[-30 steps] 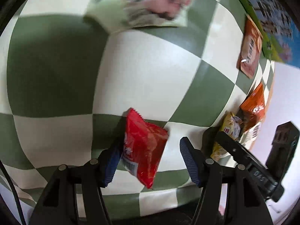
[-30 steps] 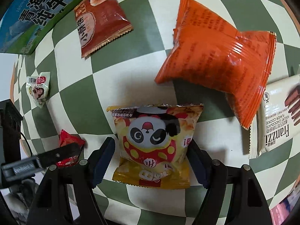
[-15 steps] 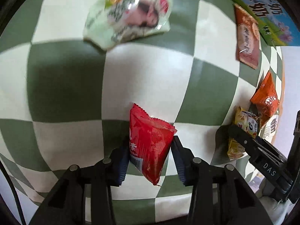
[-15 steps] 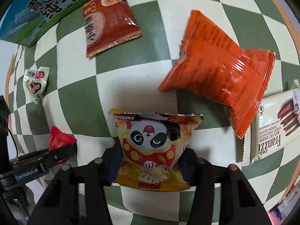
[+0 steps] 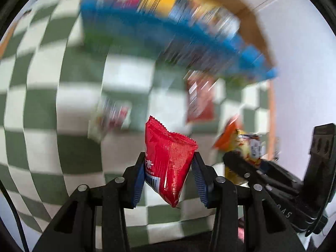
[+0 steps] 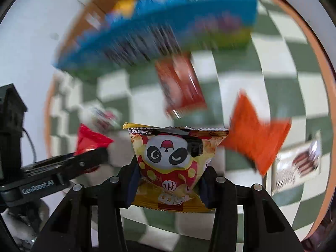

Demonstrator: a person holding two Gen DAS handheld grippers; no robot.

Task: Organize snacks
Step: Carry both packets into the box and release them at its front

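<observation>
Left wrist view: a green-and-white checkered tablecloth [image 5: 52, 105] streaks by in blur. The left gripper [image 5: 169, 166] has its blue pads clamped tight on a small red crinkle-edged foil snack packet [image 5: 168, 157], which hangs clear above the cloth. Beyond it sits a blue-sided cardboard box [image 5: 178, 35] with blurred colourful packets inside; too smeared to count. On the right, the right gripper [image 5: 235, 157] carries a yellow packet.

Right wrist view: same checkered cloth, same blur. The right gripper [image 6: 169, 172] is pinched hard on a yellow panda-print snack bag [image 6: 174, 161], lifted off the table. Three packets lie below: one dark red [image 6: 180, 86], one orange [image 6: 256, 138], one white biscuit pack [image 6: 298, 166]. At left the other gripper holds the red one.
</observation>
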